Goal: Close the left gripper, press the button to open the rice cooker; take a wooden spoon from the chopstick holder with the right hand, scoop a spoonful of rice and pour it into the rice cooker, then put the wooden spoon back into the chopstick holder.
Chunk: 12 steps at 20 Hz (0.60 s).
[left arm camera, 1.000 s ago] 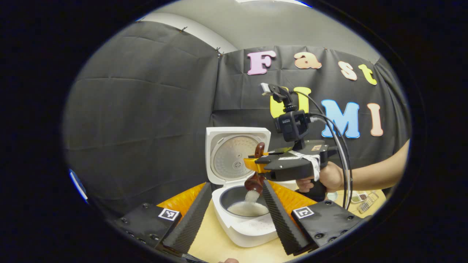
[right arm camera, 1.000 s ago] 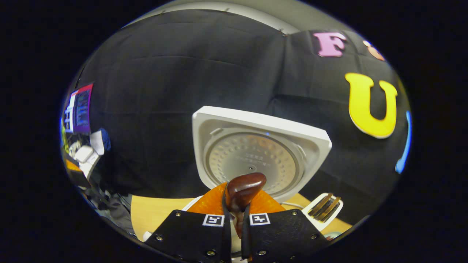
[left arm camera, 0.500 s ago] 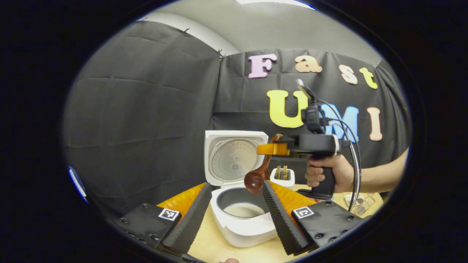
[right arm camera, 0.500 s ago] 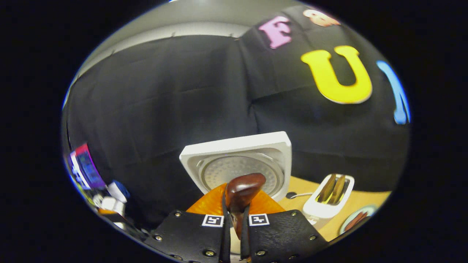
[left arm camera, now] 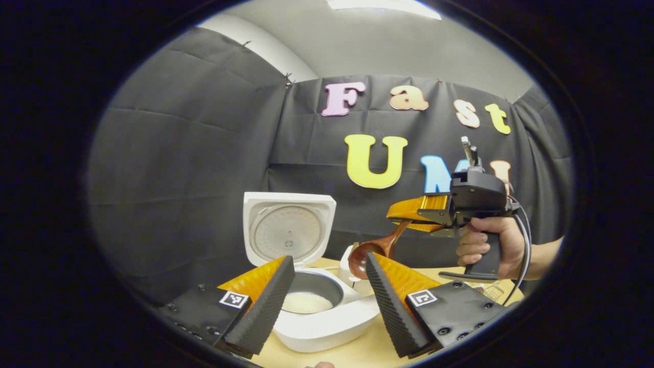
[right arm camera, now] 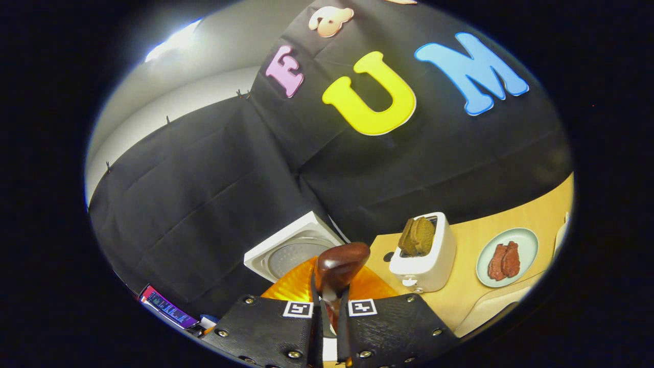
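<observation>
Right hand-held gripper (left arm camera: 404, 216) is clamping the wooden spoon (left arm camera: 380, 248) by the upper handle; in the right gripper view both fingers are pressing on the handle, whose rounded end (right arm camera: 341, 261) is sticking up past them.

The spoon's long axis is slanting down from the jaws toward the rice cooker (left arm camera: 327, 319); the bowl is hanging low, to the right of the open pot and in front of a white toaster (right arm camera: 424, 253); the bowl is looking empty to me, though the curve is hiding part of it.

The rice cooker's lid (left arm camera: 288, 235) is standing upright and open; white rice (left arm camera: 305, 302) is lying in the pot; so I am judging the pour done and the return of the spoon as the step in hand.

I am not managing to place the chopstick holder from here; the toaster and a plate (right arm camera: 526, 237) are lying ahead-right of the right hand-held gripper on the counter (right arm camera: 511, 204); my guess is the holder is out that way, so the right hand (left arm camera: 490, 245) is the nearer one.

That hand is gripping the handle with the forearm roughly level, well above the counter.

Left hand-held gripper (left arm camera: 327, 299) is gaping wide and empty, framing the rice cooker.
</observation>
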### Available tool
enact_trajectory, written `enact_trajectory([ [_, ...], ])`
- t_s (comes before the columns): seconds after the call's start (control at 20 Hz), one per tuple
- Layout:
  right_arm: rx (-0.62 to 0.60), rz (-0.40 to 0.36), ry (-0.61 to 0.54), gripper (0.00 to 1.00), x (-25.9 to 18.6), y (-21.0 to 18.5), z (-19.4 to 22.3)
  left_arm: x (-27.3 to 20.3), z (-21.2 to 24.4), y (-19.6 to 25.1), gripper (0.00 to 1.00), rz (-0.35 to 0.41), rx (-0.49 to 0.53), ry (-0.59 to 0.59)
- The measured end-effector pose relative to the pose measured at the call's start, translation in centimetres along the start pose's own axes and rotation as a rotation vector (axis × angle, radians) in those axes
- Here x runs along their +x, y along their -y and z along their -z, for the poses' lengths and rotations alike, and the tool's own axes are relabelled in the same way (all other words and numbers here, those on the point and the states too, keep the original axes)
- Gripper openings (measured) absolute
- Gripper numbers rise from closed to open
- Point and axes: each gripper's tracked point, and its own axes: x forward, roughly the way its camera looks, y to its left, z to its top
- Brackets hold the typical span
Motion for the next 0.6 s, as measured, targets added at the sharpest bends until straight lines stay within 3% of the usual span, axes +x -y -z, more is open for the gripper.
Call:
enact_trajectory([
  [0.35,0.046,0.156,0.092,0.11,-13.0,5.9,-3.3,0.0,-0.5,7.5,0.99,0.128,0.010,0.006],
  [0.6,0.081,0.210,0.155,0.11,-19.4,8.3,-4.7,-0.6,-0.7,12.8,0.97,0.219,0.028,0.005],
])
